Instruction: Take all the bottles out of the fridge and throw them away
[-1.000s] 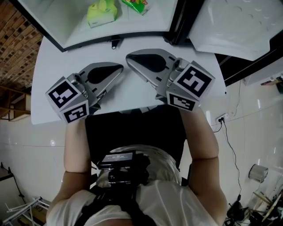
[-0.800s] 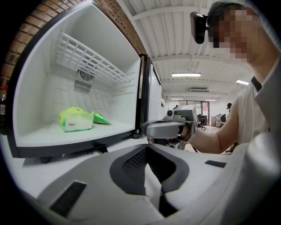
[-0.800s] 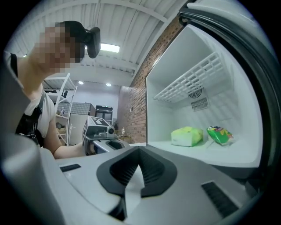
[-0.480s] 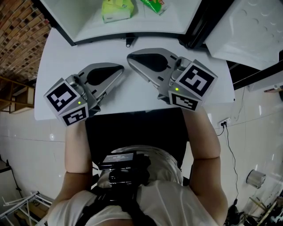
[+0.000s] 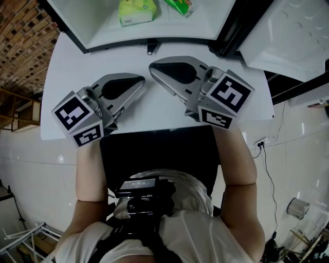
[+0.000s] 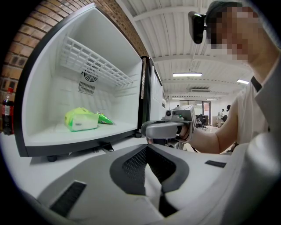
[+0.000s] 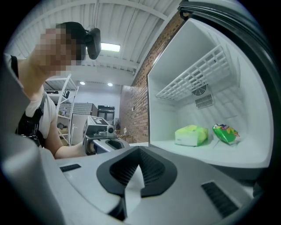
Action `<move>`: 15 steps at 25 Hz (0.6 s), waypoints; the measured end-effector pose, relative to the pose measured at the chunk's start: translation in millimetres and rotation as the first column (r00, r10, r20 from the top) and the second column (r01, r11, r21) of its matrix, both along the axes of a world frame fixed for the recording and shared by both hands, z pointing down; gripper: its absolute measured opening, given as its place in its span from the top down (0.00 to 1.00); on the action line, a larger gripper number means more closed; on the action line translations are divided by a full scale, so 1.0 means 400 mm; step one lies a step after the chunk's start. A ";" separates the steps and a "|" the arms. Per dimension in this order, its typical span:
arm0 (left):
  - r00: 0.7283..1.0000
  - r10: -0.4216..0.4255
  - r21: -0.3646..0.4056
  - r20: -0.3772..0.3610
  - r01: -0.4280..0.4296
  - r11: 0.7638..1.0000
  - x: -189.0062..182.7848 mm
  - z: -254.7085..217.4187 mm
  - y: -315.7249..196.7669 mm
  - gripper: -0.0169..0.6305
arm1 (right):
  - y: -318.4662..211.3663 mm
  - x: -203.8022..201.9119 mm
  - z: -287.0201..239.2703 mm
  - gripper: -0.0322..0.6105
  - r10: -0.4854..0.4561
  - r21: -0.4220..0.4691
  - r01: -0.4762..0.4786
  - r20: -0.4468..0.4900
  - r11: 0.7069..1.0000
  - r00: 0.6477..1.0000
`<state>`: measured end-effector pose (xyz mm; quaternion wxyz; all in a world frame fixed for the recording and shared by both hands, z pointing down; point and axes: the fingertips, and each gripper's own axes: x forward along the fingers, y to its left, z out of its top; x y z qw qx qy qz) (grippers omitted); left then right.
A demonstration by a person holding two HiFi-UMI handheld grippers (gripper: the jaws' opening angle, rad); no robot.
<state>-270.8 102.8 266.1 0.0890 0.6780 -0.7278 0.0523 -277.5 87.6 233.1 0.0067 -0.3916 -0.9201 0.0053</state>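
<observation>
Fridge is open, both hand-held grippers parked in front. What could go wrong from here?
1. Wrong pick: the fridge shows only a yellow-green pack and a green snack bag, no bottle.
2. The one bottle in view stands outside, beside the fridge's outer wall, at the edge of the left gripper view; it is easy to miss.
3. Jaws shut on both the left hand-held gripper and the right hand-held gripper; reaching in like that would likely shove items rather than grasp them.

On the table (image 5: 67, 67): open fridge (image 6: 127, 79), door (image 5: 288, 36) swung off to the right. Inside, on the fridge floor: tissue pack (image 5: 136, 11) left, snack bag (image 5: 181, 5) just beside it on the right, wire shelf (image 6: 94, 61) above both. Outside, left of the fridge: bottle (image 6: 6, 112), upright. Before the fridge, side by side over the table: left gripper (image 5: 140, 81), right gripper (image 5: 152, 67)
</observation>
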 end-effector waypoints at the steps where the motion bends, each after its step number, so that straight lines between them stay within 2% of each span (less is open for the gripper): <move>1: 1.000 0.000 0.000 -0.001 0.000 1.000 0.000 0.000 0.001 0.97 | 0.000 0.001 -0.001 0.95 0.000 0.000 0.000 0.001 1.000 1.000; 15: 1.000 -0.002 0.002 -0.002 0.002 1.000 -0.002 0.000 0.000 0.97 | -0.004 0.000 0.002 0.95 0.011 0.006 -0.011 -0.004 1.000 1.000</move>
